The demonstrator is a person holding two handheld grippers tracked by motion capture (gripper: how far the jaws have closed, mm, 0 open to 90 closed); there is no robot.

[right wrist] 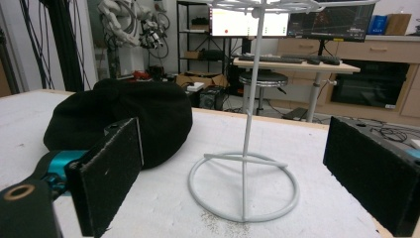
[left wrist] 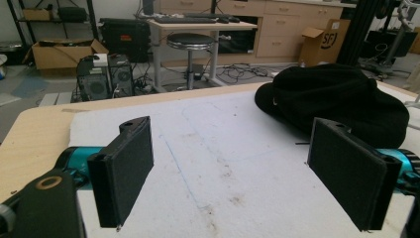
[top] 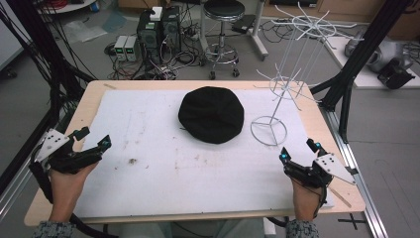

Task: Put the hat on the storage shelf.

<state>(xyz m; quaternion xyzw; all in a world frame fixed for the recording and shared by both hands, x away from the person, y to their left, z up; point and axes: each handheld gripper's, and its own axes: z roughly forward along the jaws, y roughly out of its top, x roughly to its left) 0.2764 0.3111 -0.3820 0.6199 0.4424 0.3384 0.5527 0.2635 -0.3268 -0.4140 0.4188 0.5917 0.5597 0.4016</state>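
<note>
Left gripper: the black two-jaw left gripper [top: 93, 140], held in the person's left hand [top: 67, 184], rests at the left edge of the table; jaws spread wide, nothing between them.
Right gripper: the black two-jaw right gripper [top: 297, 151], in the right hand [top: 305, 197], sits near the table's right front corner; jaws likewise wide apart and empty.
Hat: the round black fabric hat [top: 211, 114] lies flat on the white foam mat [top: 148, 163], at the middle back, well apart from both grippers.
Stand: the white wire hat stand [top: 277, 106] rises from its ring base just right of the hat.
Left gripper view: hat [left wrist: 337, 101] ahead to the right, bare stained mat between the pads.
Right gripper view: ring base [right wrist: 244, 191] between the pads, hat [right wrist: 124, 116] behind the left pad; the stand's pole runs up past the frame's top.
High view alone: the stand's spoked upper arms and the wooden table [top: 59, 148] edge around the mat.
</note>
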